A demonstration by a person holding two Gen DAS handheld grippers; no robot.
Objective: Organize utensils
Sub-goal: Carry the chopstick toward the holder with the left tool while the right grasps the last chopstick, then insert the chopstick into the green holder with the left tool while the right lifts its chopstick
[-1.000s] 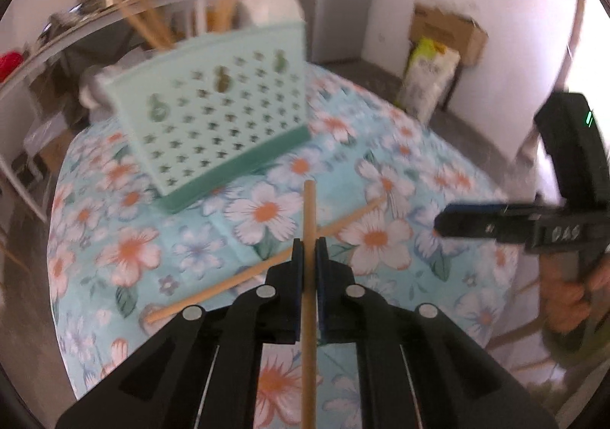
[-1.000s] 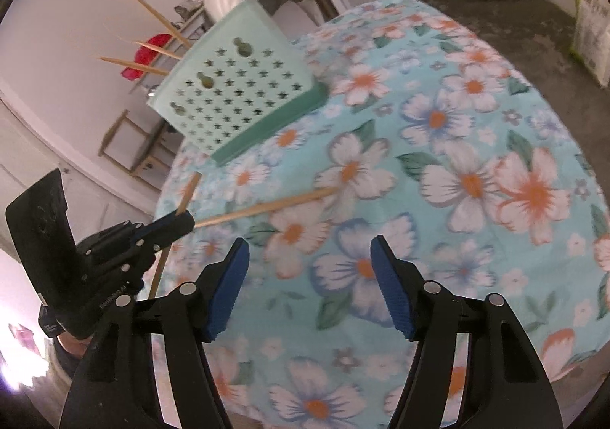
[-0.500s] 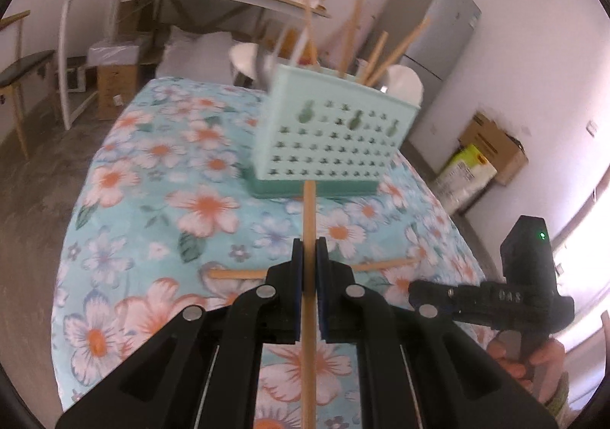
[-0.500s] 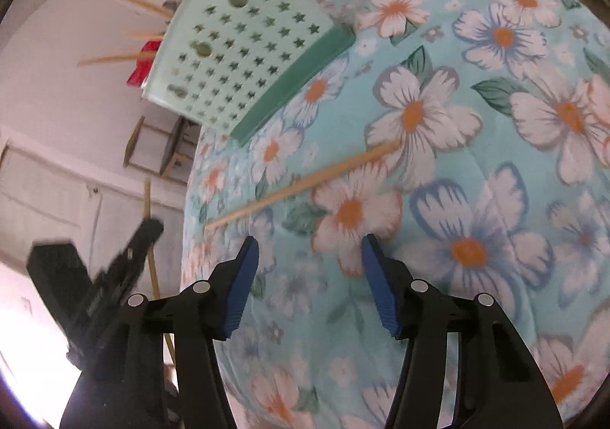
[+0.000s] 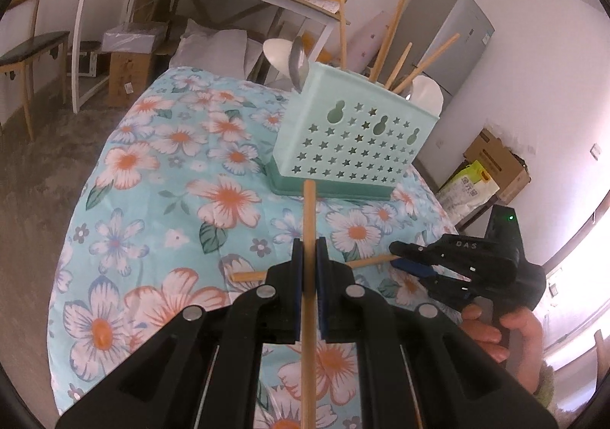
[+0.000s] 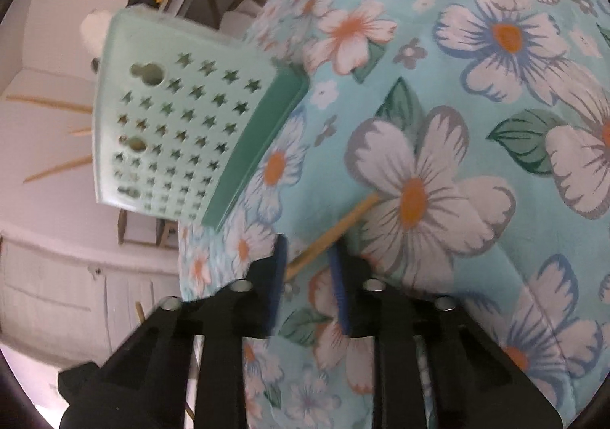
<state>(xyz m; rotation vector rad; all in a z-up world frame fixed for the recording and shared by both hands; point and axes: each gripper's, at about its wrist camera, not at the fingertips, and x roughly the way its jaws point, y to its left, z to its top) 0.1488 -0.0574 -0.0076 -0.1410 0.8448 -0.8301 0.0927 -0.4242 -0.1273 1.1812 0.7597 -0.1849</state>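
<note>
Holder (image 5: 352, 147) stands ahead of the left gripper (image 5: 309, 269), open cloth (image 5: 213, 200) between them. Top opening crowded: chopsticks (image 5: 392, 29) fan up right of centre, spoons (image 5: 299, 61) at the left corner. Held chopstick (image 5: 309, 231) sticks out past the fingers (image 5: 296, 257) toward the base. Right gripper (image 6: 307, 261) low at the worktop's right edge, straddling the loose chopstick (image 6: 335, 229). Left of the holder, cloth is bare.

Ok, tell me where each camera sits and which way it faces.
Left wrist: on the left gripper, shut on a chopstick, facing the caddy; the right gripper and hand show.
Right wrist: on the right gripper, open around the lying chopstick, facing the tablecloth.
Shared: caddy, lying chopstick, tablecloth.
</note>
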